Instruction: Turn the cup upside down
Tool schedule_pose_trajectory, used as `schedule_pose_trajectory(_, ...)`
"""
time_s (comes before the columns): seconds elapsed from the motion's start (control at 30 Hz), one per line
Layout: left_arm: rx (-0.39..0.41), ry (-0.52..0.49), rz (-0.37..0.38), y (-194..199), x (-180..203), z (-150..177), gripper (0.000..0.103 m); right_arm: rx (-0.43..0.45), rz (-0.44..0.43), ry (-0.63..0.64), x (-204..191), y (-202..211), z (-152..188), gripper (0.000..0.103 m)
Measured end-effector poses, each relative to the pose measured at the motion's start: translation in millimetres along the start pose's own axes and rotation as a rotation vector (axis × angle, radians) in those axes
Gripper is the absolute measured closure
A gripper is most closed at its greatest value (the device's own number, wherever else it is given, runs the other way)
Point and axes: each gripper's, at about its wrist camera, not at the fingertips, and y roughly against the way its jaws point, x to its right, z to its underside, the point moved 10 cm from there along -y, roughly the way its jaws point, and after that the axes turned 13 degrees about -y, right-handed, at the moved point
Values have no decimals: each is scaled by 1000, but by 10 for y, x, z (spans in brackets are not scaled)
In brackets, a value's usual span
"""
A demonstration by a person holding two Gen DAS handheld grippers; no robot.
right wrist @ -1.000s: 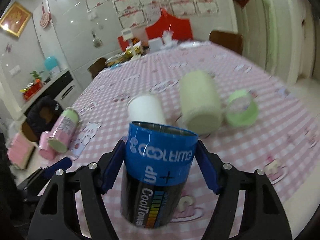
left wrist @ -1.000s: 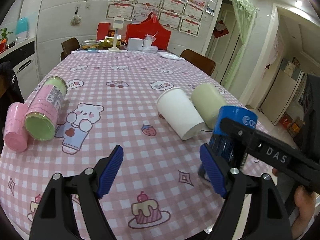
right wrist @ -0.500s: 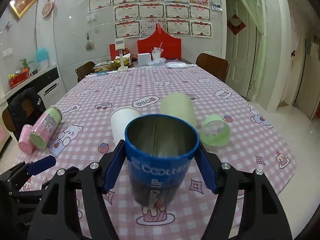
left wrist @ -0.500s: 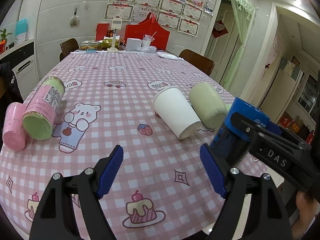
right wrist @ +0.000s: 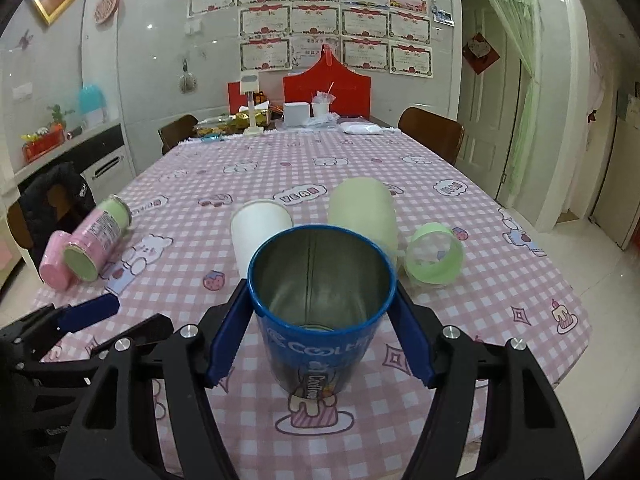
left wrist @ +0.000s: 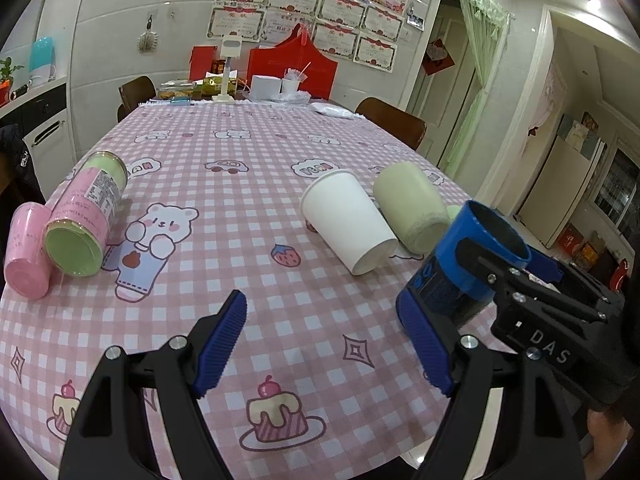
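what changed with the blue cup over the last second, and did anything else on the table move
The right gripper, shut on the blue cup throughout, lifted and tilted it: the camera saw its outer label a second ago and now looks into the open mouth. The left gripper stayed open and empty. The white paper cup, pale green cup, pink can and pink cup lie as before.

Both fisheye views are evenly lit by cool indoor ceiling lights, with bright spots of glare on the glossy wall tiles (right wrist: 152, 40). Straight lines bow strongly toward the dark rounded corners. Shadows on the tablecloth (left wrist: 256, 184) are soft, and focus is sharp throughout.
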Motion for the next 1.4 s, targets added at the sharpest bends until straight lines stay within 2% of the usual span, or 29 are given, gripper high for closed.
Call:
schedule_pose_trajectory(0.17,12,-4,-5,59,22,-20,25,2,-20,-14,-8,54,-9,38)
schedule_pose_trajectory(0.33,27,-6,-12,164,34,-53,25,17,-31,-25,32,175,-19,27)
schedule_pose_trajectory(0.63,70,-56,-32,349,193,-164,24,67,-51,-41,189,481,-78,22)
schedule_pose_trajectory(0.83,140,-86,-57,546,304,-294,21,116,-52,-45,280,642,-160,15)
schedule_pose_trajectory(1.0,199,-112,-94,706,388,-398,21,155,-59,-34,292,769,-199,14)
schedule_pose_trajectory(1.13,244,-128,-132,814,410,-459,15,192,-60,-30,312,867,-235,14)
schedule_pose_trajectory(1.33,302,-149,-158,959,471,-546,15,249,-68,-9,306,1007,-278,12)
schedule_pose_trajectory(1.4,320,-161,-176,999,485,-565,15,268,-66,-4,310,1044,-287,8)
